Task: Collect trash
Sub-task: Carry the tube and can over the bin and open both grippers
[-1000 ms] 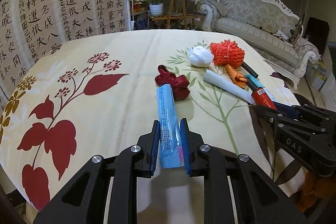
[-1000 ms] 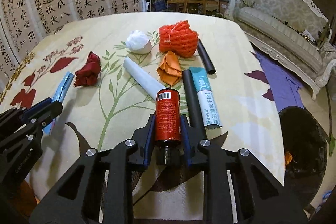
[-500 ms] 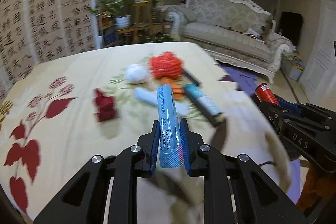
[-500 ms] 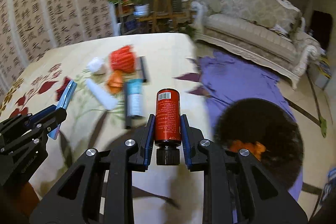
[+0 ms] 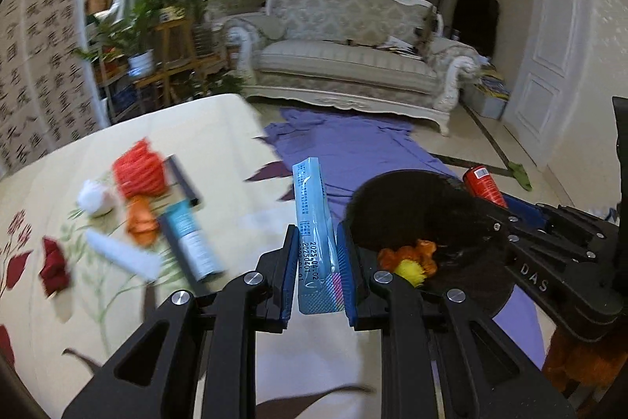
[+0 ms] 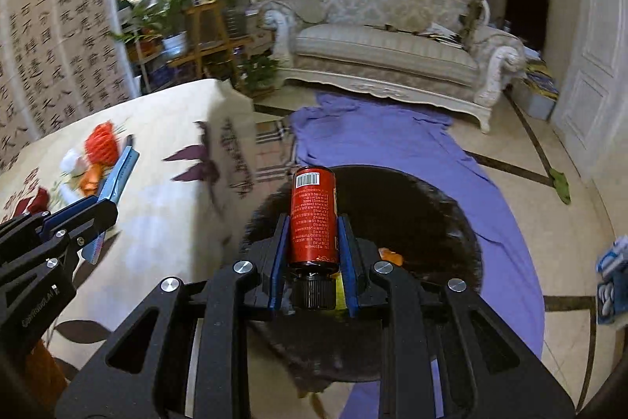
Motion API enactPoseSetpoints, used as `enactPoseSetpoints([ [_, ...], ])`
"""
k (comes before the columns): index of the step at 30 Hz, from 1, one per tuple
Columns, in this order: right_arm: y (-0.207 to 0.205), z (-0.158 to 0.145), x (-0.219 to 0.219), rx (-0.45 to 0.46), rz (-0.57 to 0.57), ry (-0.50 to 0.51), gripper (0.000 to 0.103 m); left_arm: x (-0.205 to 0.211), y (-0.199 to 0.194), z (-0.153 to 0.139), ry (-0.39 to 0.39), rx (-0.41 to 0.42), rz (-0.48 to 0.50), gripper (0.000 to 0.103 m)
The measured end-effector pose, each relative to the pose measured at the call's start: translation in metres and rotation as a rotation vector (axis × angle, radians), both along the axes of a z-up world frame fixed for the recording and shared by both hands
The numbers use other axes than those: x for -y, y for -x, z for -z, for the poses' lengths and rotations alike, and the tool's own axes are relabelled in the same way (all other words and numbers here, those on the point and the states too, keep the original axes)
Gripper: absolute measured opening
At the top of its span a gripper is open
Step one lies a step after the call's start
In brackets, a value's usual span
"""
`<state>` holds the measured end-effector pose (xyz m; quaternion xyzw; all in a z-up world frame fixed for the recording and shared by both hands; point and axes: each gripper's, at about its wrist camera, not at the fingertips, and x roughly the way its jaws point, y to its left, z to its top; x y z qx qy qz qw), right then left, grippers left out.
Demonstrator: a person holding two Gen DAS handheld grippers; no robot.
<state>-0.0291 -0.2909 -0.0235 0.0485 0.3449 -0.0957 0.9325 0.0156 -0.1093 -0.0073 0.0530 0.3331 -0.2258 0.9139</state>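
My left gripper [image 5: 316, 250] is shut on a flat blue sachet [image 5: 314, 218] that sticks up between its pads. The sachet hangs over the table's right edge, just left of the black bin [image 5: 416, 218]. My right gripper [image 6: 314, 246] is shut on a red bottle [image 6: 313, 214] with a black cap, held above the bin [image 6: 412, 222] on the floor. Orange and yellow scraps [image 5: 410, 258] lie inside the bin. In the right wrist view the left gripper [image 6: 94, 218] shows at the left with the sachet [image 6: 119, 175].
On the floral tablecloth [image 5: 219, 144] lie an orange net [image 5: 139, 171], a white wad [image 5: 94, 197], orange paper [image 5: 141, 222], a white roll [image 5: 121, 254], a teal tube [image 5: 192, 242], a black tube [image 5: 184, 179] and a red wad [image 5: 55, 268]. A purple cloth [image 6: 392, 140] covers the floor before a sofa [image 6: 392, 38].
Both grippers swung right from over the table toward the bin, each keeping its item. The bin now sits under the red bottle, and the table trash has slid to the left.
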Motion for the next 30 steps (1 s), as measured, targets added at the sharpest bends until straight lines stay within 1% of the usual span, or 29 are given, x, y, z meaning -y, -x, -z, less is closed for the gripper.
enactPoseSetpoints([
  [3, -0.002, 0.006, 0.016, -0.001, 0.026, -0.005, 0.023, 0.023, -0.004, 0.005, -0.018, -0.009, 0.03, 0.021],
  [15, -0.018, 0.025, 0.065, -0.009, 0.086, -0.047, 0.023, 0.078, -0.027, 0.016, -0.061, -0.019, 0.086, 0.021],
  [17, -0.019, 0.028, 0.071, -0.01, 0.096, -0.06, 0.025, 0.084, -0.028, 0.019, -0.075, -0.021, 0.094, 0.027],
  [19, -0.019, 0.03, 0.078, -0.007, 0.11, -0.077, 0.034, 0.087, -0.028, 0.021, -0.083, -0.025, 0.089, 0.049],
  [20, -0.017, 0.03, 0.08, -0.003, 0.114, -0.081, 0.04, 0.087, -0.028, 0.022, -0.08, -0.025, 0.084, 0.051],
  [23, -0.016, 0.03, 0.083, 0.0, 0.124, -0.074, 0.04, 0.088, -0.029, 0.024, -0.089, -0.032, 0.073, 0.056],
  [24, -0.016, 0.03, 0.083, 0.0, 0.127, -0.073, 0.041, 0.086, -0.03, 0.025, -0.089, -0.036, 0.064, 0.06],
  [30, -0.013, 0.028, 0.081, 0.008, 0.132, -0.062, 0.047, 0.08, -0.03, 0.021, -0.083, -0.027, 0.029, 0.064],
])
